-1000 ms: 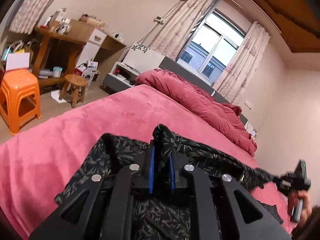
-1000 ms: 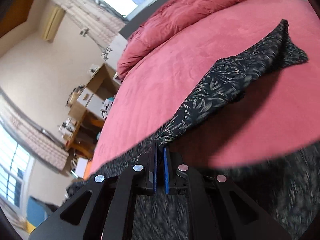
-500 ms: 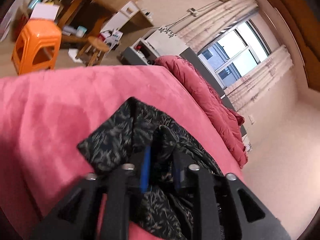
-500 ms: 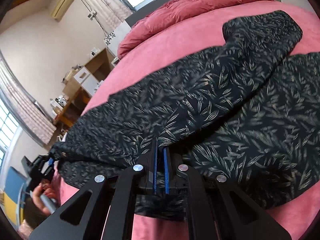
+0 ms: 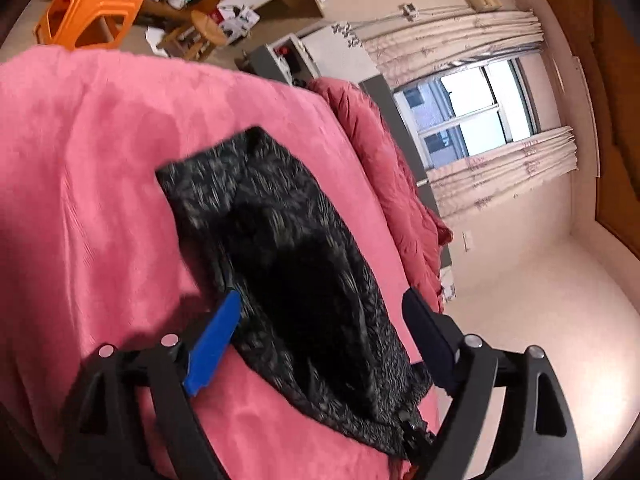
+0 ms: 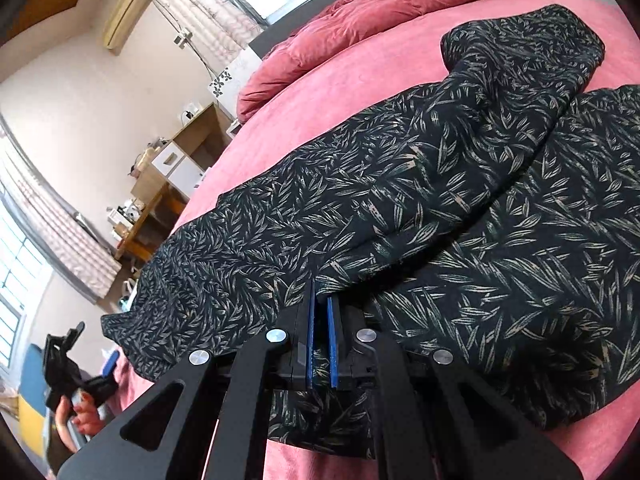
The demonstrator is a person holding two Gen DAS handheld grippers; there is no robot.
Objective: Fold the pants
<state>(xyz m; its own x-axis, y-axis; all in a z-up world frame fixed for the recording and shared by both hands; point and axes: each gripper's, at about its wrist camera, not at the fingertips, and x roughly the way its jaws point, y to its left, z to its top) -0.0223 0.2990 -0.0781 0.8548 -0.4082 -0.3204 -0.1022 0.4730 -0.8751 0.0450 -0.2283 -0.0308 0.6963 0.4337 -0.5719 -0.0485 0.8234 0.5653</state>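
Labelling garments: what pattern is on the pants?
Black pants with tan leaf print, clearest in right wrist view.

Bed (image 5: 100, 168): pink cover — fills much of both views
Quilt (image 6: 384, 12): red, bunched along the far side of the bed, below the window
Window (image 5: 468, 108): bright, with pale patterned curtains (image 5: 448, 40) on both sides
Stool (image 5: 90, 6): orange plastic, on the floor beside the bed
Desk (image 6: 160, 200): wooden, cluttered — against the wall
Air conditioner (image 6: 126, 14): high on the wall

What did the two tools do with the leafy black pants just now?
The left tool opened and let go of the pants, which now lie folded over on the pink bed. The right tool stays shut on the pants.
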